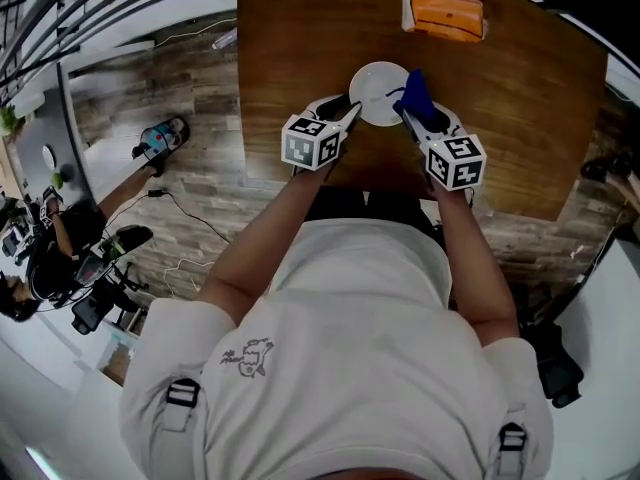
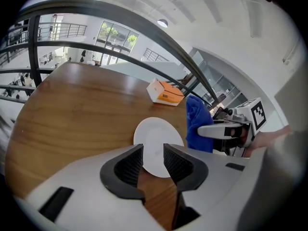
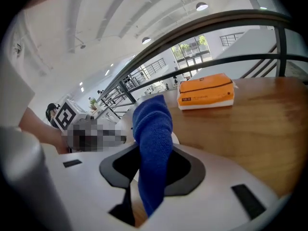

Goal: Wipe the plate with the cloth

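A small white plate [image 1: 378, 92] lies on the brown wooden table [image 1: 520, 118], just ahead of both grippers. My left gripper [image 1: 347, 115] is at the plate's left rim. In the left gripper view its jaws [image 2: 153, 154] stand apart, and the near edge of the plate [image 2: 156, 137] shows in the gap with no pad pressing on it. My right gripper [image 1: 408, 118] is shut on a blue cloth [image 1: 416, 92], which stands up at the plate's right rim. The right gripper view shows the cloth [image 3: 153, 129] pinched between the jaws [image 3: 154, 154]. The cloth hides most of the plate [image 3: 176, 139] there.
An orange and white box [image 1: 443, 15] sits farther back on the table, beyond the plate. The table's near edge runs just under my forearms. To the left, off the table, are plank flooring, a shoe [image 1: 162, 139], cables and a railing.
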A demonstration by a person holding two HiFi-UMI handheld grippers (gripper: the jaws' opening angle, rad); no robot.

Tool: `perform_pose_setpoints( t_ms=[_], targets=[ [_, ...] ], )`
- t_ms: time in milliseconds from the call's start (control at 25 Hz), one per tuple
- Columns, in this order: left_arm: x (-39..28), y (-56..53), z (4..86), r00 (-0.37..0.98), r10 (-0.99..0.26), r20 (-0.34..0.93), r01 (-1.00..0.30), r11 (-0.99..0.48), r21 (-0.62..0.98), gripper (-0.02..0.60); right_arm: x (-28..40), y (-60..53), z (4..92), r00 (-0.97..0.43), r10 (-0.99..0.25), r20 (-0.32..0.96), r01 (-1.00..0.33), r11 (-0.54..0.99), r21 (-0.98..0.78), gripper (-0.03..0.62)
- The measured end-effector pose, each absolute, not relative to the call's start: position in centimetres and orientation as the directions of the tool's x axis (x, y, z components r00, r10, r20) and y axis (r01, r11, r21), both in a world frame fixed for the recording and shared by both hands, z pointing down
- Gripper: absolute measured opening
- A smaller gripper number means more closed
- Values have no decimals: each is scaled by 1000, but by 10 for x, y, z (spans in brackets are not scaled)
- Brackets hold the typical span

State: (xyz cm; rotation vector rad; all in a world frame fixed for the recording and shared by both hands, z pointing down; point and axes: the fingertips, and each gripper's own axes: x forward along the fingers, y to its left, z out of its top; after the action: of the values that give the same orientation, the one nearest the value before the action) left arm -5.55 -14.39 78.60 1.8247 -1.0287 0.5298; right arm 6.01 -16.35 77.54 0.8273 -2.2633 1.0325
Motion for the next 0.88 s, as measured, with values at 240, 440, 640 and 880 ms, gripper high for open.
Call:
perform_pose_setpoints(
  t_ms=[240, 440, 640, 880],
  targets=[
    [-61, -143, 807, 529, -410, 743, -844, -162, 511, 159, 61, -161, 807, -671, -284, 685, -711, 510, -485, 124],
    [-61, -145, 814, 530, -407, 744, -842, -150, 518, 161, 65, -160, 821, -666, -280, 692, -717, 498, -488, 124],
    [-54, -146, 828, 549, -392, 738, -829, -142, 541, 161, 67, -161, 827, -665, -276, 694, -715, 503, -486, 124],
    [-47, -146, 828, 563, -384, 732, -821, -152, 551, 140, 67, -159, 830, -669, -276, 690, -713, 501, -491, 124]
  ],
)
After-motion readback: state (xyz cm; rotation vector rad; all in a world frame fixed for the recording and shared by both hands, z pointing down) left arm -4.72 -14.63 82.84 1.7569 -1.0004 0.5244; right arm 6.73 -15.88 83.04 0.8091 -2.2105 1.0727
